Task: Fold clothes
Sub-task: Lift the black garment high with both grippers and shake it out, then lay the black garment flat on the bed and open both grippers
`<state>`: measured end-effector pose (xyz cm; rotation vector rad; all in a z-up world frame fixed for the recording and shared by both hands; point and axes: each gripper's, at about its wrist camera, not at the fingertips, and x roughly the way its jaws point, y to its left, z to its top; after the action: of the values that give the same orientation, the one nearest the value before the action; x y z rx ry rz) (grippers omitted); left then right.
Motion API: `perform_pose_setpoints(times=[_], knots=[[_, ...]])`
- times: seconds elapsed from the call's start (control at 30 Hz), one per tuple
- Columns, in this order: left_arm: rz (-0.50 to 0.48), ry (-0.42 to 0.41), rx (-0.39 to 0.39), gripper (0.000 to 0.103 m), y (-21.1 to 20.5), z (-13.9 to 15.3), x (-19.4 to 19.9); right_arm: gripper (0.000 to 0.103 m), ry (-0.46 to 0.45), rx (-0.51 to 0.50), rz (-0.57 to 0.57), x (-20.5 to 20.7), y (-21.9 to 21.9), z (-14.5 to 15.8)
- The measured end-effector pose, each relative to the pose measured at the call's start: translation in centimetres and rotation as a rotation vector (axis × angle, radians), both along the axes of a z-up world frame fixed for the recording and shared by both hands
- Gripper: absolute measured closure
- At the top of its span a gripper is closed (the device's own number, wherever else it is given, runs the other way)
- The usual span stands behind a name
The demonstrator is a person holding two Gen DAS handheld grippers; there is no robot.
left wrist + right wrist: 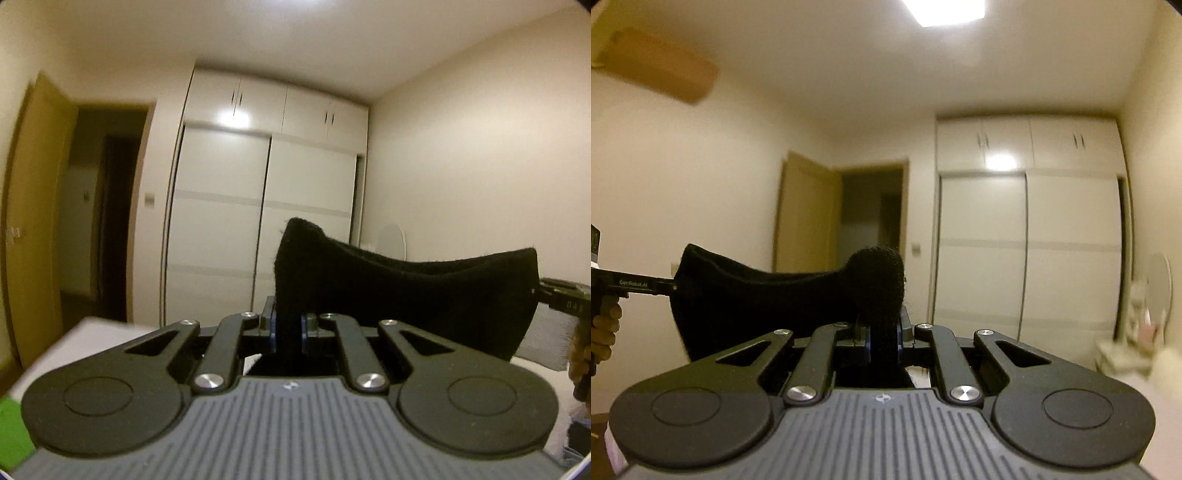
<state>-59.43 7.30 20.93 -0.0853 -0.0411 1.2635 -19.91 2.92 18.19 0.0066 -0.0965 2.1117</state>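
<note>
The white wardrobe fills the middle of the left wrist view and the right half of the right wrist view, with the open wooden door beside it. Below, at the lower left of the left view, lies the pale bed. Strung between the two tools is the black garment, a thick, fuzzy knit held up in the air, its top edge sagging in the middle. It looks soft, limp and light, unlikely to slip. The left gripper has its fingers pinching one top corner; the right gripper pinches the other. Corners along one edge seem the best hold, since they keep the cloth spread.
</note>
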Motion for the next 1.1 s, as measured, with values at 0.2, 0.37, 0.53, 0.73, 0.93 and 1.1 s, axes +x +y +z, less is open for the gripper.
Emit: perform_pose_setpoints(times=[0.2,0.37,0.53,0.73,0.93,1.1], knots=[[0.024,-0.002,0.052,0.095,0.5,5.1,-1.0,0.092,0.007,0.108,0.054,0.0,-0.1,5.9],[0.039,-0.011,-0.058,0.095,7.3,3.5,-3.2,0.092,-0.023,0.028,0.053,-2.2,6.1,5.9],[0.054,-0.024,-0.231,0.095,18.7,-1.0,-6.2,0.092,-0.043,-0.156,0.017,-6.3,16.4,1.7],[0.044,0.001,-0.127,0.094,27.3,2.6,-7.0,0.092,-0.010,-0.140,-0.047,-9.5,24.6,3.4],[0.004,0.032,0.052,0.093,26.9,7.9,-7.2,0.092,0.025,0.053,-0.080,-9.2,25.3,8.0],[-0.006,0.069,0.038,0.094,23.4,2.8,-7.2,0.092,0.027,0.102,-0.020,-7.3,21.7,4.7]])
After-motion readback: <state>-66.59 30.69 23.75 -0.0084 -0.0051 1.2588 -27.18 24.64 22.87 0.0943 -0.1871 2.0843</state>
